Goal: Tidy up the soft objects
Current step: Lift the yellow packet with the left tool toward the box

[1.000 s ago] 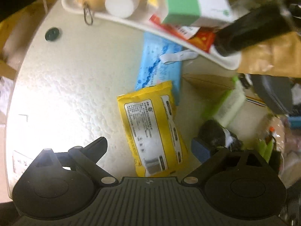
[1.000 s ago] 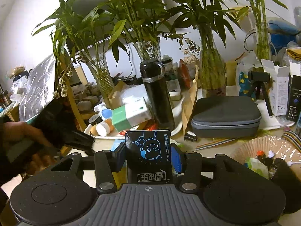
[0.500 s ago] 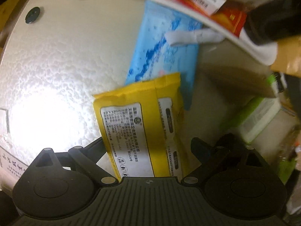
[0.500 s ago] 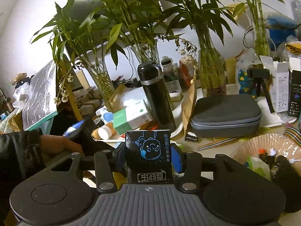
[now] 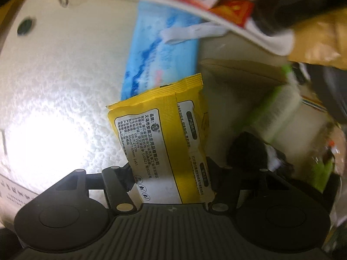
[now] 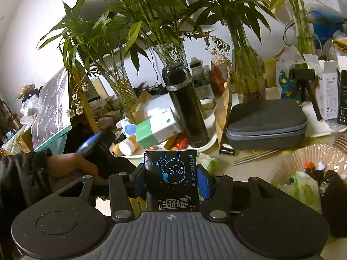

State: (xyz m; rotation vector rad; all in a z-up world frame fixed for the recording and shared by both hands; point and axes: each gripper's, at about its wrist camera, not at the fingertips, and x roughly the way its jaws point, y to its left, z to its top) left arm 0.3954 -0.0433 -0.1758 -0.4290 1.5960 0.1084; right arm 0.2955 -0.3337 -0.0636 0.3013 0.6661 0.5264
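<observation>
Left gripper (image 5: pixel 171 177) | jaws just closing, pads against yellow pack (image 5: pixel 164 143) | pack overlaps blue pack (image 5: pixel 160 52) beyond

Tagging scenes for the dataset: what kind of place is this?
Probably a lived-in home or office table: bamboo stems in glass vases, a black flask, a tray of toiletries, tissue packs.

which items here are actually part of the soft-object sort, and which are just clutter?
In play:
- yellow wipes pack, between the left gripper fingers, which have just been closing
- black tissue pack, clamped in the right gripper
- blue wipes pack, flat on the table, partly under the yellow one

Clutter:
- black flask
- grey zip case
- green-and-white box
- bamboo vases
</observation>
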